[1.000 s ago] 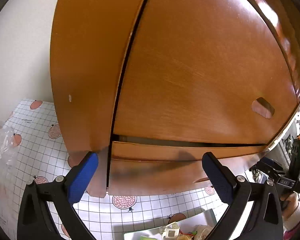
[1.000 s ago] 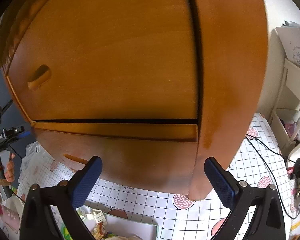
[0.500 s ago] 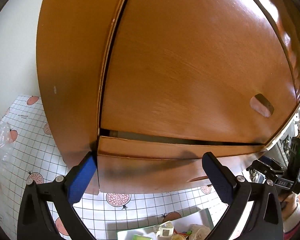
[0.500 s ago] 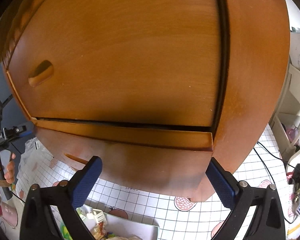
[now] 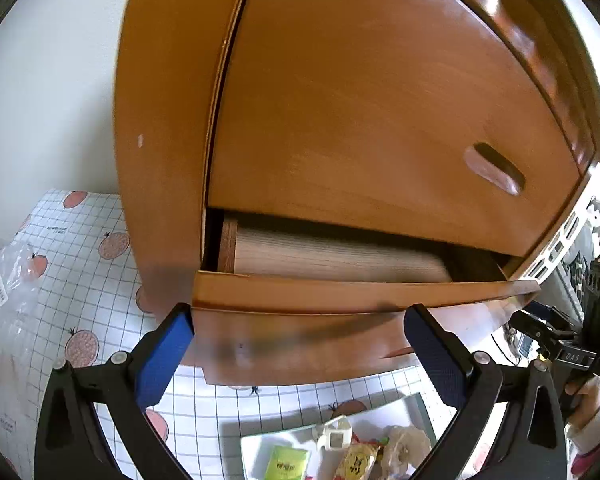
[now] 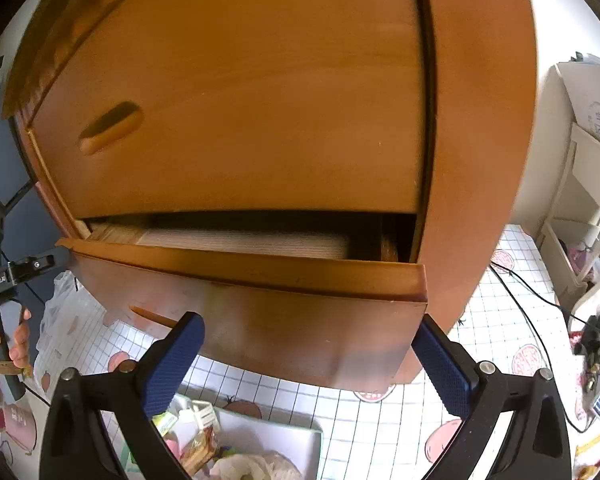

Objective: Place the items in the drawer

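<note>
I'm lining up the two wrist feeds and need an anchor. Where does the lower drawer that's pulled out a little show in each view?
Left wrist: the lower drawer spans the lower middle, its front between the open fingers.
Right wrist: the lower drawer crosses the lower middle, its corner at right.
Shared landmark: the oval handle cutout in the panel above, right in the left view, left in the right view.

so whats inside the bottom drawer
The drawer is only partly open. Through the gap a pale lined bottom panel shows, with no items on the visible strip. The rest is hidden under the upper drawer front.
</note>
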A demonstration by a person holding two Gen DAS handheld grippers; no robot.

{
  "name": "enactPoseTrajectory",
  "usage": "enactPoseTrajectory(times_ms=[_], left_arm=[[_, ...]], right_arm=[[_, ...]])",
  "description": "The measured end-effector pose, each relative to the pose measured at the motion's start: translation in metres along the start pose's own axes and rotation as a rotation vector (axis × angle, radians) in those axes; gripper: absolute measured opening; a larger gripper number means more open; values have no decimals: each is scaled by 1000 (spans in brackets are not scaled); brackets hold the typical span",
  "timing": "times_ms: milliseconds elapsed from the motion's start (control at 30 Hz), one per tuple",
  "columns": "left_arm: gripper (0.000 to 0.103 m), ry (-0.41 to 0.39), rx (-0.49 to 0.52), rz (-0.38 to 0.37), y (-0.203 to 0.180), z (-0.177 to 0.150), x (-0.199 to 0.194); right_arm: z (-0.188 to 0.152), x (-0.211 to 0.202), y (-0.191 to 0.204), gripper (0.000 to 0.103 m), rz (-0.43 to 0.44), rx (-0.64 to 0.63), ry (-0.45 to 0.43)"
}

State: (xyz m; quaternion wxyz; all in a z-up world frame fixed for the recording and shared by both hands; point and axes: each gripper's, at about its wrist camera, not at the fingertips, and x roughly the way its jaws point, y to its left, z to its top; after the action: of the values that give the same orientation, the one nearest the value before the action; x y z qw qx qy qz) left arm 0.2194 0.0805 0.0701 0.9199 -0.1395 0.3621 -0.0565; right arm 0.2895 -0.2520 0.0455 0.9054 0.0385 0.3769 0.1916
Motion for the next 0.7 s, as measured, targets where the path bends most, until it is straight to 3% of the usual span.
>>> enactPoseTrajectory(times_ms=[367, 700], left_arm=[[103, -4, 9, 4, -4, -26, -25], [103, 24, -56, -12, 3, -40, -35]], right_arm=[[-25, -28, 13, 103, -24, 30, -2], [-42, -46, 16, 103, 0, 114, 19]])
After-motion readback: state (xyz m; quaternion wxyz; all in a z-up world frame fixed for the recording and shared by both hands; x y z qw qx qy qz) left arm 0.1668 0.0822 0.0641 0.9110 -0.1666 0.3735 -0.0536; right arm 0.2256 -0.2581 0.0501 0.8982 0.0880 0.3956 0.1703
